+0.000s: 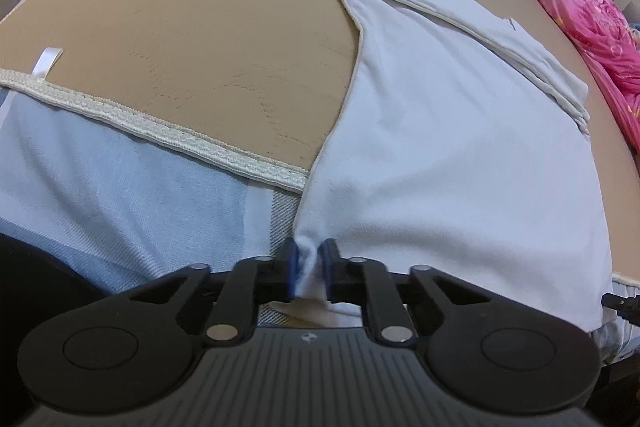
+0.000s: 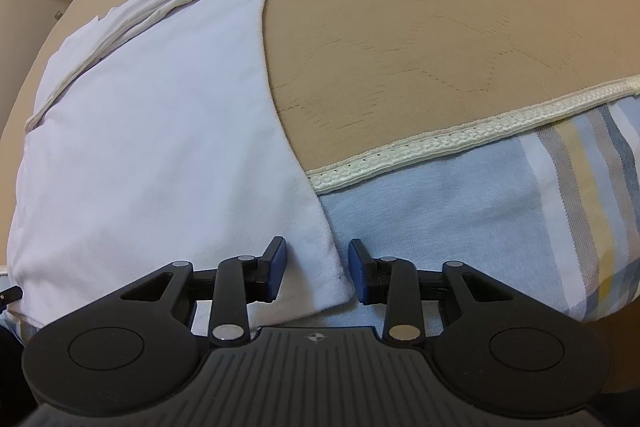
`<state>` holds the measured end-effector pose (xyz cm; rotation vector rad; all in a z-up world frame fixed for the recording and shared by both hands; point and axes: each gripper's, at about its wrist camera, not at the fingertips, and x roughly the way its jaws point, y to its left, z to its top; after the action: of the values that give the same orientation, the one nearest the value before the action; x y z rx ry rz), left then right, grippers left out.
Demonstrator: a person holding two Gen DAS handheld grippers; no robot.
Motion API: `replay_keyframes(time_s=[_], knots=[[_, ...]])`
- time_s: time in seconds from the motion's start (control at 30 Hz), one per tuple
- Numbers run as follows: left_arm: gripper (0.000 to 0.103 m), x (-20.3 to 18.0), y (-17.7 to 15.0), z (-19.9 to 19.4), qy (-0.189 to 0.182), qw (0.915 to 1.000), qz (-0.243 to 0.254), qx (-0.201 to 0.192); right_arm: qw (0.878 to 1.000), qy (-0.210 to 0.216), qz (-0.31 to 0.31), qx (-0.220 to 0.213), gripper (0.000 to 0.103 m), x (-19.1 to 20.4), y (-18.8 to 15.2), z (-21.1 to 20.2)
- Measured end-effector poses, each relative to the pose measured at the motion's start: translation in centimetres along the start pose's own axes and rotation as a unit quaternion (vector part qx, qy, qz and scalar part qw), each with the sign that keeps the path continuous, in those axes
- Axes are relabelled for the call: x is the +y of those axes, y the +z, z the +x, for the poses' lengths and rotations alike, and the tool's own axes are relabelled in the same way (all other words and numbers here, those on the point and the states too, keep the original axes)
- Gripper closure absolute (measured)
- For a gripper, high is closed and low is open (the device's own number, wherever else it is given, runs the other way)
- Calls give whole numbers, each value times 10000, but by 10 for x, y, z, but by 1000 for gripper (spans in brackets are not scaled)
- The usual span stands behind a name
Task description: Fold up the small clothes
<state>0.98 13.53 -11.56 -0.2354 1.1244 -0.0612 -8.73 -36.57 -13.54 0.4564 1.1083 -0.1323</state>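
- Left wrist view: the left gripper (image 1: pixel 309 269) sits at the lower centre of the frame, its blue pads pinched narrow on a bunched corner of the white garment (image 1: pixel 460 147), which spreads up the right half of the frame over the tan mattress pad (image 1: pixel 200 27).
- Right wrist view: the right gripper (image 2: pixel 318 273) has its jaws wide, straddling the garment's other near corner at lower centre — cloth lies between the pads but is not clamped.
- The garment's far end, upper left in the right view, already looks doubled over, with sleeves tucked in.
- A striped blue sheet (image 2: pixel 460 211) shows below the pad's braided trim (image 2: pixel 460 137).
- My judgement: the step is taking both near corners for a fold away from the cameras.
- To do it well, close the right jaws squarely on the hem, catching every layer, then lift both corners level so the edge stays taut — uneven height would skew the crease.
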Motion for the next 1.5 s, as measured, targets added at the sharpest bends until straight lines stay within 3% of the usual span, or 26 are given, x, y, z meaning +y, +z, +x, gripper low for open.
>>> replay_keyframes(time_s=[0.03,0.2,0.37,0.53,0.57,0.67,0.77,0.97,1.1,1.27,1.33,1.4,1.5], knots=[[94,0,0,-1,-19,10000,-17,-20,10000,92,-28,-7,97,0,0,-1],[92,7,0,-9,-235,9994,-245,-44,9972,578,206,-418,97,-7,5,-20],[88,7,0,-2,-120,9995,-284,88,9999,112,-80,81,92,-2,2,1],[89,2,-2,-1,-27,9999,-123,47,9999,84,-103,73,92,-2,4,2],[92,1,-2,-1,-20,9999,-96,36,9998,66,-163,62,92,-1,3,2],[97,-8,-3,-8,2,9998,115,-150,9994,53,-308,-112,97,9,0,-3],[97,-20,-2,-27,-53,9979,454,-463,9975,387,-86,-594,98,7,4,-28],[98,-26,6,-101,-608,9852,877,-1343,9708,1479,651,-1773,98,-11,5,-108],[98,-9,7,-160,-1094,9733,905,-1804,9489,2049,979,-2191,99,-27,-12,-151],[98,22,-5,-244,-1964,9532,800,-2155,9208,2655,894,-2715,99,-43,-44,-222],[98,28,-7,-266,-2126,9463,852,-2281,9074,2913,746,-2937,99,-48,-58,-249],[98,26,1,-266,-2208,9459,831,-2227,9019,3019,679,-3013,99,-57,-61,-259],[98,14,26,-229,-2010,9552,758,-2035,9087,2927,684,-2898,99,-61,-42,-243]])
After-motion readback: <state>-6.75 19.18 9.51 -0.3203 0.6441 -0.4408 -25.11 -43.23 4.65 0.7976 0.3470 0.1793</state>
